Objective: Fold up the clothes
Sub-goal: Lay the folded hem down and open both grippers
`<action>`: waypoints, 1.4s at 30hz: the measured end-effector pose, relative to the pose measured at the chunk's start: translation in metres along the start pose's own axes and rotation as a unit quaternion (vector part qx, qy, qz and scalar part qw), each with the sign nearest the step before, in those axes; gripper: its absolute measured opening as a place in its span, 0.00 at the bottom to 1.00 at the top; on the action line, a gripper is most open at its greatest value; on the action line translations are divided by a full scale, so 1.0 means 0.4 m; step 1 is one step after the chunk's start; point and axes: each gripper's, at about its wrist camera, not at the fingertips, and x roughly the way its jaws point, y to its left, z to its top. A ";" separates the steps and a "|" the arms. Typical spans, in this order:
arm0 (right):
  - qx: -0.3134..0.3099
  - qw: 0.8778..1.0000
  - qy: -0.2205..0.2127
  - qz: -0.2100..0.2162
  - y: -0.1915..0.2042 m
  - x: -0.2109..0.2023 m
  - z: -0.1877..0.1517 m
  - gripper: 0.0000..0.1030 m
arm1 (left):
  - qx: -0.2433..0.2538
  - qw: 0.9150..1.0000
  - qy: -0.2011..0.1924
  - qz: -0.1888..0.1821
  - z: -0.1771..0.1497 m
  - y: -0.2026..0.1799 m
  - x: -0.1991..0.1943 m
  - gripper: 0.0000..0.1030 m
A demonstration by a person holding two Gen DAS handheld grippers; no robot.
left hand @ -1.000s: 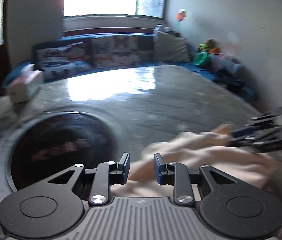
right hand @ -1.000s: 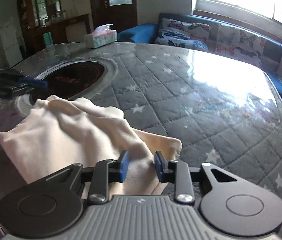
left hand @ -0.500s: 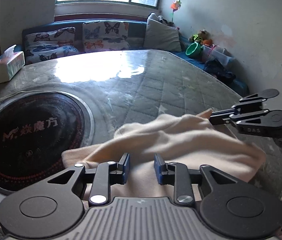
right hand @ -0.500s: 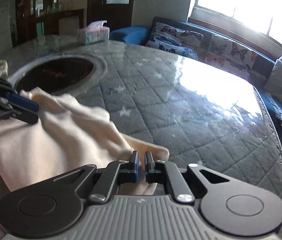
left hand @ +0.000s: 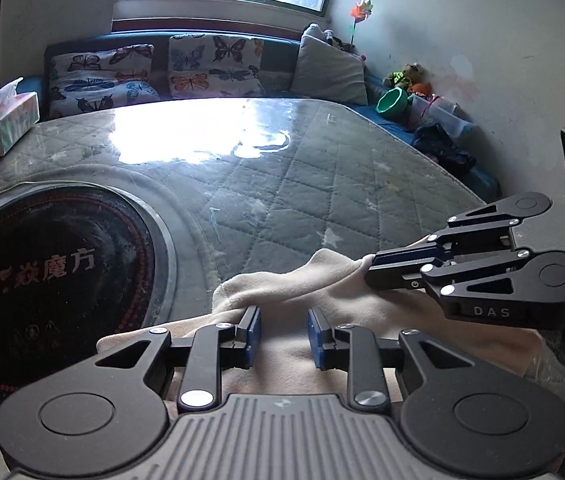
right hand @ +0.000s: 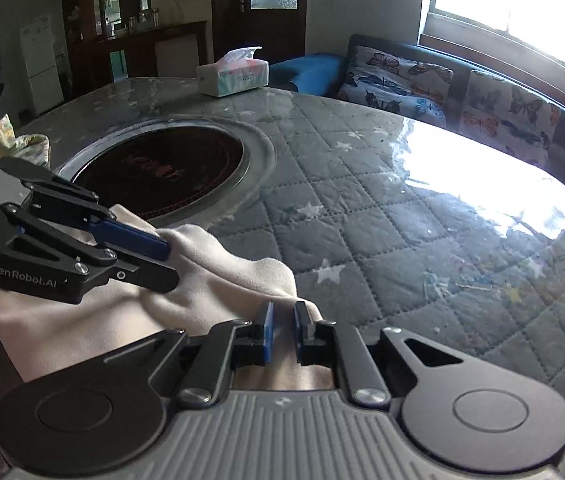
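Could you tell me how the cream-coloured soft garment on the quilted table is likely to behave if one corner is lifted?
The cream-coloured soft garment will probably sag and drape: it already lies in rumpled folds. It looks light, since a thin edge bunches beside the right gripper. It may slide easily, as the grey quilted table cover looks glossy.

Cream garment (left hand: 322,292) bunched on a quilted table.

Soft, pale cream fabric lies rumpled in loose folds at the table's near edge, just beside a round dark inset. One corner rises into a small peak; what kind of clothing it is cannot be told.
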 end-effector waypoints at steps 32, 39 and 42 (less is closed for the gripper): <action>0.034 0.999 -0.035 0.024 0.045 -0.215 -0.166 0.34 | -0.013 0.999 -0.010 -0.035 -0.146 -0.064 -0.144 0.30; 0.034 0.999 -0.026 0.024 0.039 -0.220 -0.193 0.37 | -0.035 0.999 -0.011 -0.021 -0.166 -0.034 -0.180 0.30; 0.013 0.999 -0.039 0.030 0.058 -0.237 -0.167 0.42 | -0.038 0.999 -0.011 -0.018 -0.171 -0.029 -0.189 0.31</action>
